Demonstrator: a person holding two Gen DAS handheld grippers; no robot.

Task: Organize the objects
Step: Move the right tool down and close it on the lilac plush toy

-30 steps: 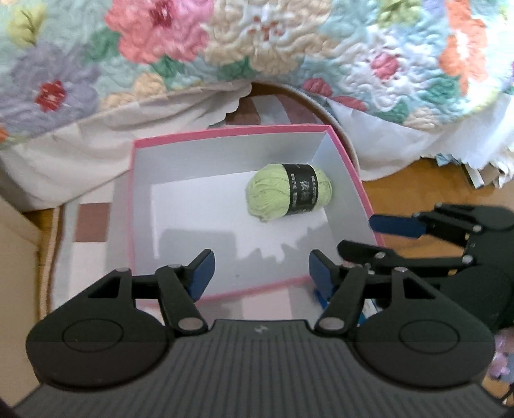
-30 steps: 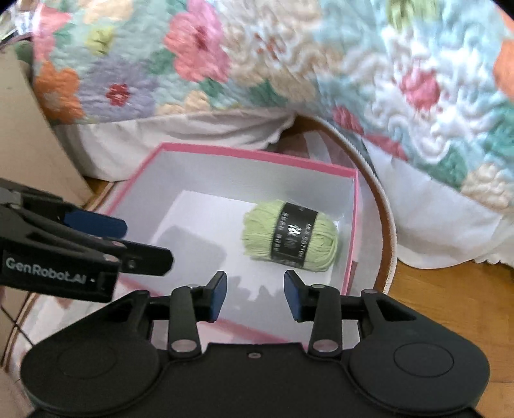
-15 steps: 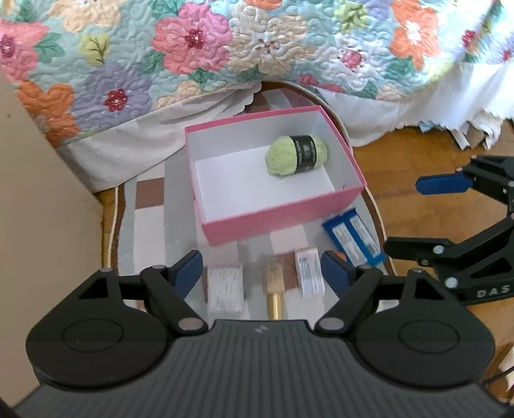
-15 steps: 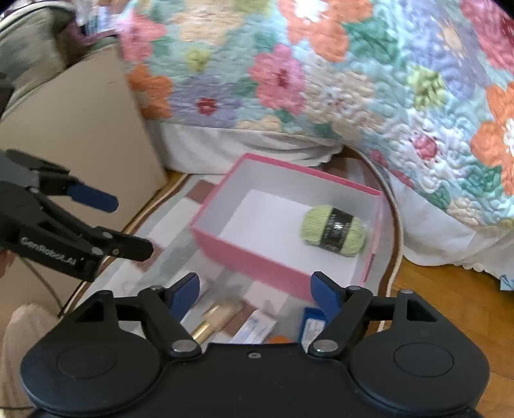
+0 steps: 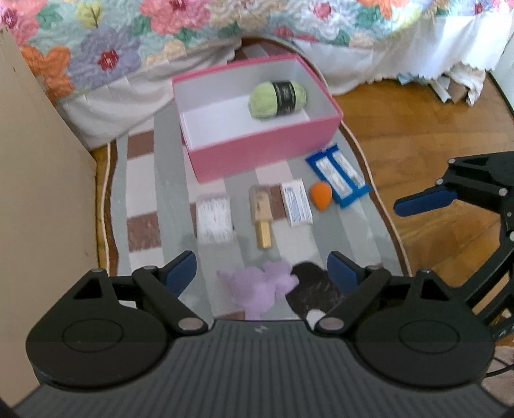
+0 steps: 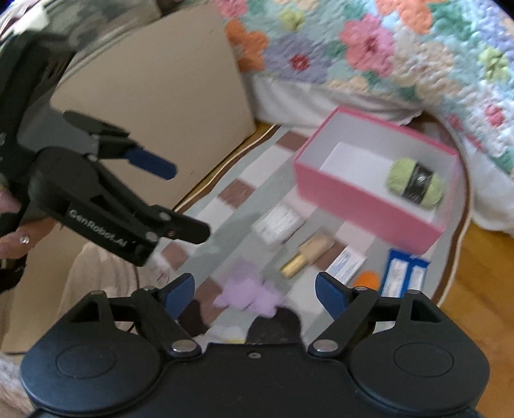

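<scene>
A pink box (image 5: 266, 149) stands on a striped rug, with a green yarn ball (image 5: 278, 98) lying inside it. In front of the box lie a white packet (image 5: 213, 217), a beige and gold tube (image 5: 261, 213), a small white carton (image 5: 296, 202), an orange sponge (image 5: 320, 194) and a blue packet (image 5: 335, 175). A purple plush (image 5: 263, 286) lies nearest. My left gripper (image 5: 261, 273) hangs above the plush, jaws opening, nothing between them. My right gripper (image 6: 255, 289) is also opening and empty, above the same plush (image 6: 247, 292). The yarn (image 6: 414, 183) shows in the box (image 6: 369, 205) there too.
A cardboard panel (image 6: 160, 93) stands left of the rug. A floral quilt (image 5: 192, 29) hangs behind the box. A dark object (image 5: 318, 289) lies beside the plush. Wood floor (image 5: 417, 128) lies to the right. A hand (image 6: 13, 231) holds the left gripper (image 6: 180, 199).
Both grippers drew back and up from over the box, and their jaws widened. The row of items on the rug and the plush came into view. The yarn stayed in the box.
</scene>
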